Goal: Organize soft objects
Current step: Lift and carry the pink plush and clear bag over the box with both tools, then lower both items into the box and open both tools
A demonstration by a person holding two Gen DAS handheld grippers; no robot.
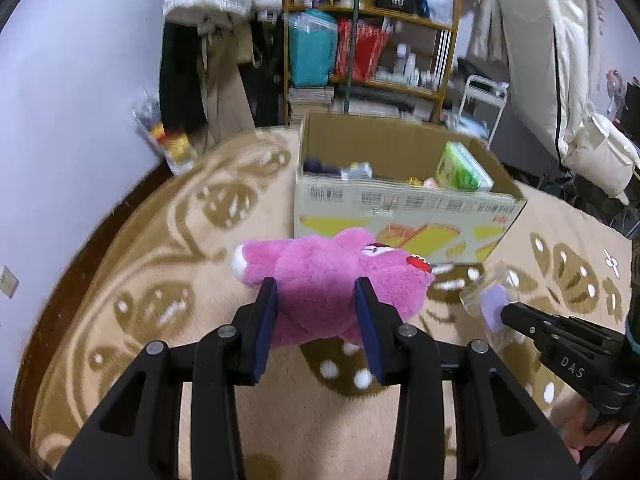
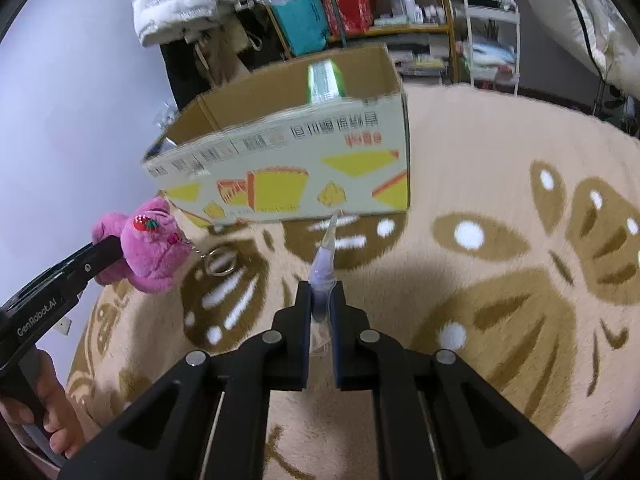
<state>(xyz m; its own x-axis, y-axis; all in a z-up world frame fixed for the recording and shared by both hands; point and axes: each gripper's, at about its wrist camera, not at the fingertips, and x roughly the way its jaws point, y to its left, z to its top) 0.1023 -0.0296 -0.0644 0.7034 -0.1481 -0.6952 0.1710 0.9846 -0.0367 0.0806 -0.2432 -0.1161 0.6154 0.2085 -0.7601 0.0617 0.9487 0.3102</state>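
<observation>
My left gripper point(image 1: 316, 290) is shut on a pink plush toy point(image 1: 332, 276) and holds it above the rug, in front of an open cardboard box point(image 1: 400, 204). The plush also shows in the right wrist view point(image 2: 150, 246), with a key ring point(image 2: 220, 261) hanging from it. My right gripper point(image 2: 321, 292) is shut on a clear plastic pouch with a lilac round piece inside point(image 2: 325, 258), seen edge-on. In the left wrist view the pouch point(image 1: 490, 294) and right gripper point(image 1: 510, 314) sit right of the plush. The box point(image 2: 304, 168) lies ahead of both.
The box holds a green pack point(image 1: 462, 168) and several small items. A beige patterned rug point(image 1: 160, 280) covers the floor. Behind are a wooden shelf point(image 1: 368, 40), hanging clothes point(image 1: 208, 60), a white rack point(image 1: 484, 104) and a propped mattress point(image 1: 536, 60).
</observation>
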